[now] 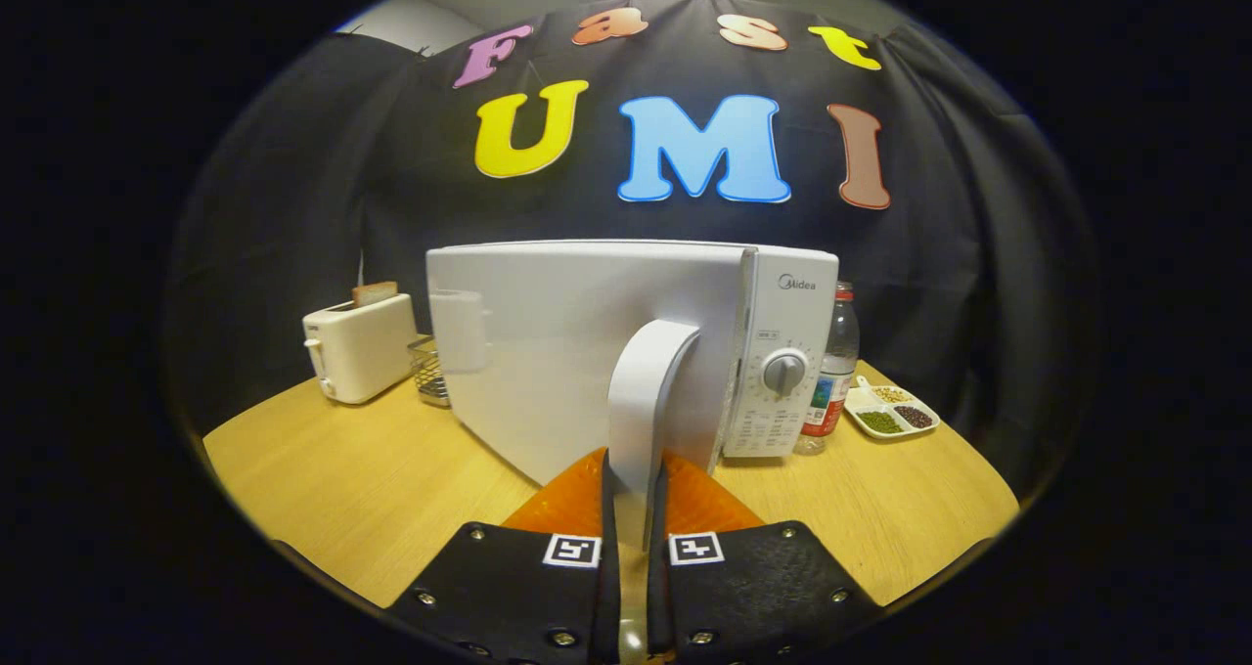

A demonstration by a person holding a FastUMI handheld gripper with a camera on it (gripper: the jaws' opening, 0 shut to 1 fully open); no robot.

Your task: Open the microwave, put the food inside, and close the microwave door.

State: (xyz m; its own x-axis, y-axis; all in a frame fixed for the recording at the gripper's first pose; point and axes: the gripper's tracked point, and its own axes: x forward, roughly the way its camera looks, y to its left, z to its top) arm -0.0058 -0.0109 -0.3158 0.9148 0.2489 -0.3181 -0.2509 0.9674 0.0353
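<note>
White boxy microwave [587,352] stands ahead; gripper [634,494] clenches its curved smooth door handle [641,391]. Beyond, right, a divided white dish [892,411] holds beans.

The brand name "Midea" is printed at the top of the control panel [780,362] of the microwave [626,352], above the dial. Small print surrounds and sits below the dial, too fine to read. The bottle [834,367] beside the microwave carries a label that cannot be made out.
</note>
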